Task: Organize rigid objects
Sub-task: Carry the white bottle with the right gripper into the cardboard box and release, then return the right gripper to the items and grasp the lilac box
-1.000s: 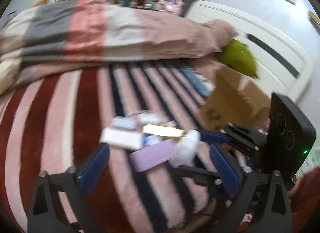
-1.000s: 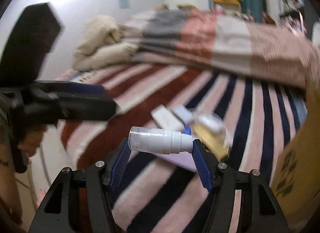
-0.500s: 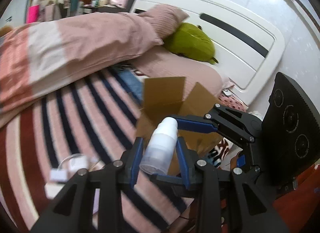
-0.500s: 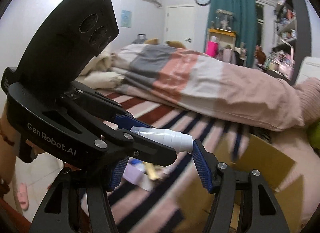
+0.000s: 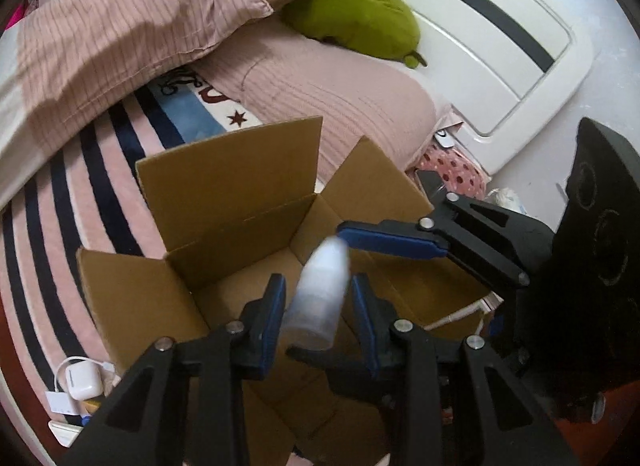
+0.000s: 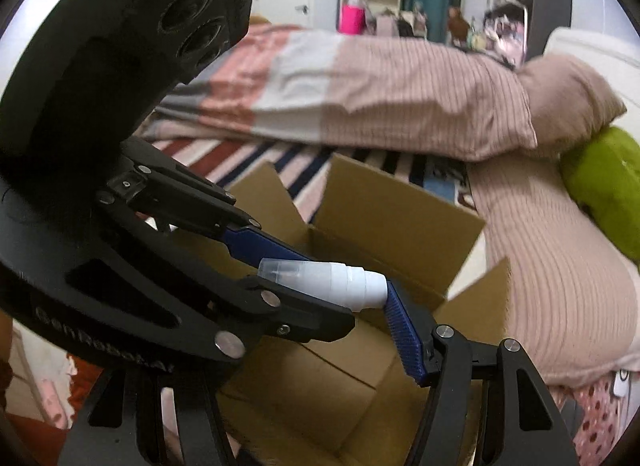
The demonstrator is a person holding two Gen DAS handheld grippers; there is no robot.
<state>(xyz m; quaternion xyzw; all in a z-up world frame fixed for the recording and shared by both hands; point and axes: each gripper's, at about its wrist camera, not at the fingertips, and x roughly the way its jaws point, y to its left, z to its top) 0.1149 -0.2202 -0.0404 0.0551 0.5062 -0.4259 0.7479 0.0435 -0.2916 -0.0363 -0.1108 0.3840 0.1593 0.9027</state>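
Bed [image 5: 80,201]: striped cover, carries cardboard box [image 5: 224,201], flaps up, mouth open.

Both grippers above box mouth.

Right gripper [image 6: 320,286] pinches white bottle [image 6: 332,284] end to end, long axis crosswise between its fingers.

Left gripper [image 5: 318,302]: fingers flank bottle's sides in left view; contact or small gap, cannot tell.

Bottle directly over box opening; right gripper bears it, release looks next.

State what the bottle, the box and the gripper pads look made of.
Bottle: smooth plastic, probably; white body, translucent cap.
Box: matte brown corrugated cardboard, creased flaps.
Pads: blue, finely ribbed, likely rubber or soft plastic.
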